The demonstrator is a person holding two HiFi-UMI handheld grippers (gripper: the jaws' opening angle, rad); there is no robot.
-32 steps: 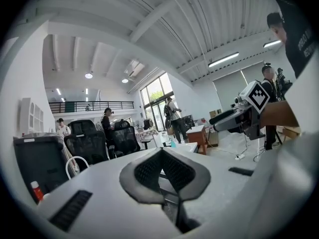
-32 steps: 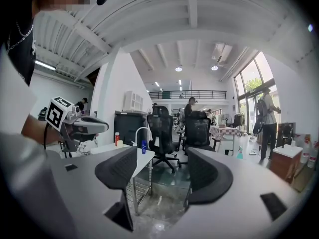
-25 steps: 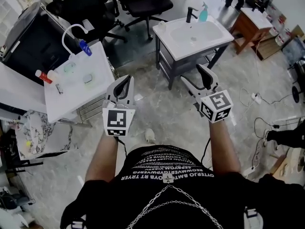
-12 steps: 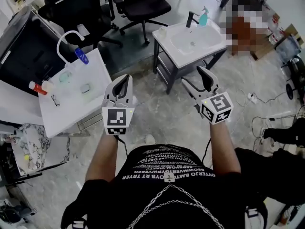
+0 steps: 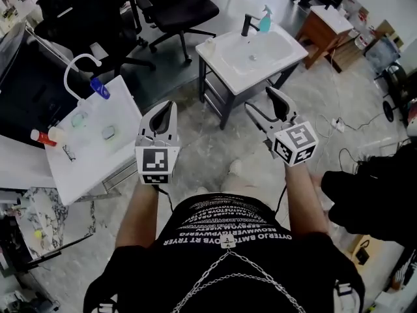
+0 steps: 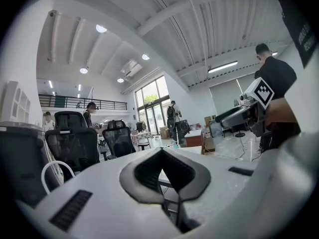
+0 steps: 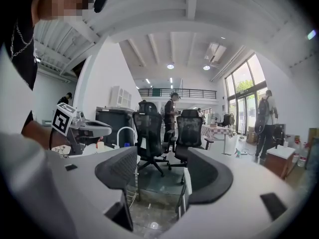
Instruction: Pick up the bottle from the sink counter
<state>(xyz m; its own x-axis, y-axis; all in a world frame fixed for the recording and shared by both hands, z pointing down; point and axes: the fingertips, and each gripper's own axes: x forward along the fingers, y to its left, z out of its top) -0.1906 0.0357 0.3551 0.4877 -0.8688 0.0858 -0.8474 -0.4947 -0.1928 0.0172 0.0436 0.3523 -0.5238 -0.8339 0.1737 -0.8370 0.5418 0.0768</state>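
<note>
The bottle (image 5: 265, 20), a teal spray one, stood upright at the far edge of the sink counter (image 5: 228, 82), just right of the black tap (image 5: 247, 25). The basin (image 5: 267, 44) sunk in the counter showed white walls and a drain in its middle. A small pale thing (image 5: 210, 44) sat at the counter's left corner, too small to tell what.

Both grippers hung over the floor on the near side of the counter, well apart from the bottle. The left gripper (image 5: 165, 106) (image 6: 160, 153) had its claw narrow: in the left gripper view the tips met, leaving only a hollow between the pads, with nothing held there. The right gripper (image 5: 260, 102) (image 7: 162, 171) had its claw wide, and its own view showed nothing held between the jaws, only floor and chairs (image 7: 149, 128) beyond the gap.

To the left stood a white table (image 5: 91, 155). On it were a looped white hose (image 5: 77, 58) with a blue end (image 5: 100, 89) and two small clear containers (image 5: 79, 118) (image 5: 109, 133). What they held could not be told. A red-capped bottle (image 5: 40, 135) lay on its side at the table's left edge. A wooden stand (image 5: 326, 25) stood far right of the counter.
</note>
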